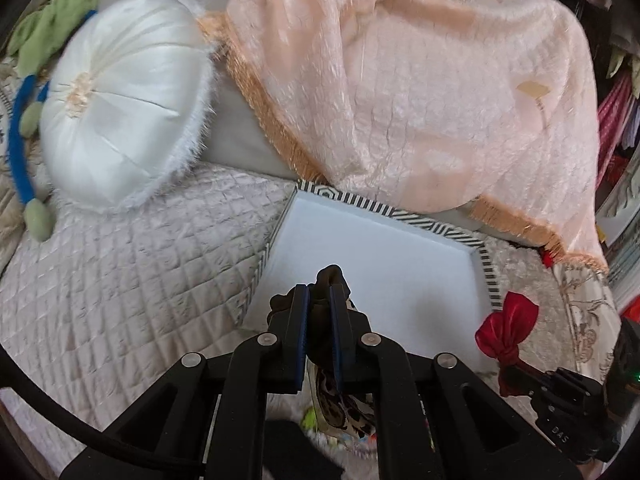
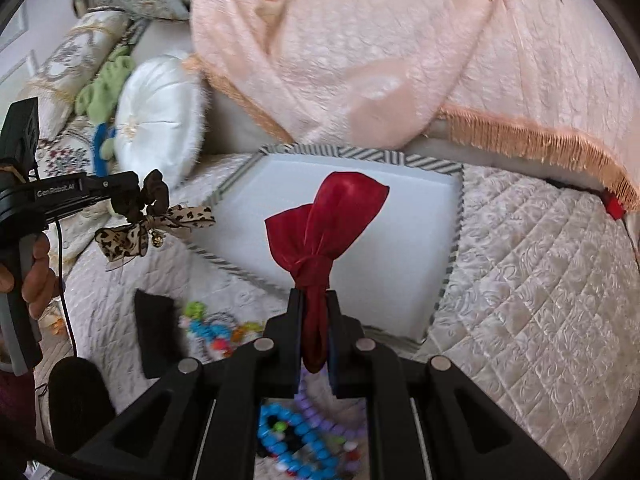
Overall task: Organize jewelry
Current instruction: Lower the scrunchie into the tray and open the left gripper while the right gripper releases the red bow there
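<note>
My left gripper [image 1: 319, 294] is shut on a dark brown scrunchie [image 1: 326, 280] with a leopard-print bow [image 1: 340, 404] hanging under it, held over the near edge of the white tray [image 1: 380, 248]. In the right wrist view the same scrunchie [image 2: 154, 196] and its bow [image 2: 120, 240] hang from the left gripper [image 2: 120, 196] at the tray's left corner. My right gripper [image 2: 314, 300] is shut on a red satin bow scrunchie [image 2: 332, 216], lifted above the tray [image 2: 420, 216]. From the left wrist view that red scrunchie [image 1: 506, 334] appears at the right. Colourful bead bracelets [image 2: 296, 436] lie on the quilt below.
The tray has a striped black-and-white rim [image 1: 490, 280] and rests on a quilted cream bedspread [image 1: 120, 272]. A peach fringed blanket [image 1: 400, 80] drapes behind it. A round white cushion [image 1: 120, 100] and a green plush toy [image 1: 48, 36] sit at the left. A black pad [image 2: 156, 332] lies by more beads [image 2: 212, 328].
</note>
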### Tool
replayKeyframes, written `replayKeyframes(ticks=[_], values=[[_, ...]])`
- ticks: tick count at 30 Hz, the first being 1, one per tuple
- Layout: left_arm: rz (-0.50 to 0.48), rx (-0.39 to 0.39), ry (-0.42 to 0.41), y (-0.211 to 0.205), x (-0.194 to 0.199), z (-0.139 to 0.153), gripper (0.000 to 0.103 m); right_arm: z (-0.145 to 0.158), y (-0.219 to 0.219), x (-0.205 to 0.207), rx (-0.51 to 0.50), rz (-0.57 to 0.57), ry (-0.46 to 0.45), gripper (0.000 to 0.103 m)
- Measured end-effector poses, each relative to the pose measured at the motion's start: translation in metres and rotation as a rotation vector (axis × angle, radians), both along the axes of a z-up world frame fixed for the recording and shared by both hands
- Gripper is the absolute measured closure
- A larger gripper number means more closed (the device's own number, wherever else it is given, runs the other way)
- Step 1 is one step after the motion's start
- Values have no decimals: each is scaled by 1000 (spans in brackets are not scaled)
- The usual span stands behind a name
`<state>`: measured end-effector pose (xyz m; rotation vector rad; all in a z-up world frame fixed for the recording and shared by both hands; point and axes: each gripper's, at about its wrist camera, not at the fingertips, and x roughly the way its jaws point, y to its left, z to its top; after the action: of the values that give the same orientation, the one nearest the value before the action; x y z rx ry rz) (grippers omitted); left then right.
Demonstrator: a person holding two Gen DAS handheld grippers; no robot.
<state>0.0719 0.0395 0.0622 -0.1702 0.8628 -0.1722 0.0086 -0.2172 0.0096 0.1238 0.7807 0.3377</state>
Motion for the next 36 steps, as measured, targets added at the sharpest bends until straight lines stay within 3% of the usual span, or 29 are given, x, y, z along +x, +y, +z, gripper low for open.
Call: replayKeyframes(ticks=[14,19,24,26,32,36], values=[[41,60,114,-7,69,-73,103,-55,-27,64,-2,-125,136,93],[69,69,151,-1,73,-88,103,-54,-23,69,-33,-110,129,91],[45,54,162,-1,65,-82,98,-52,-18,68,-12,-69,138,70],[33,57,149,-3,58,-75,96,-47,-22,63,29,-83,132,55],[13,108,101,-13,27,-48,96,-26,-30,41,83,-108,106,52],[18,134,60,-17,1,-34,96,-10,-30,18,89,-140,70,42]])
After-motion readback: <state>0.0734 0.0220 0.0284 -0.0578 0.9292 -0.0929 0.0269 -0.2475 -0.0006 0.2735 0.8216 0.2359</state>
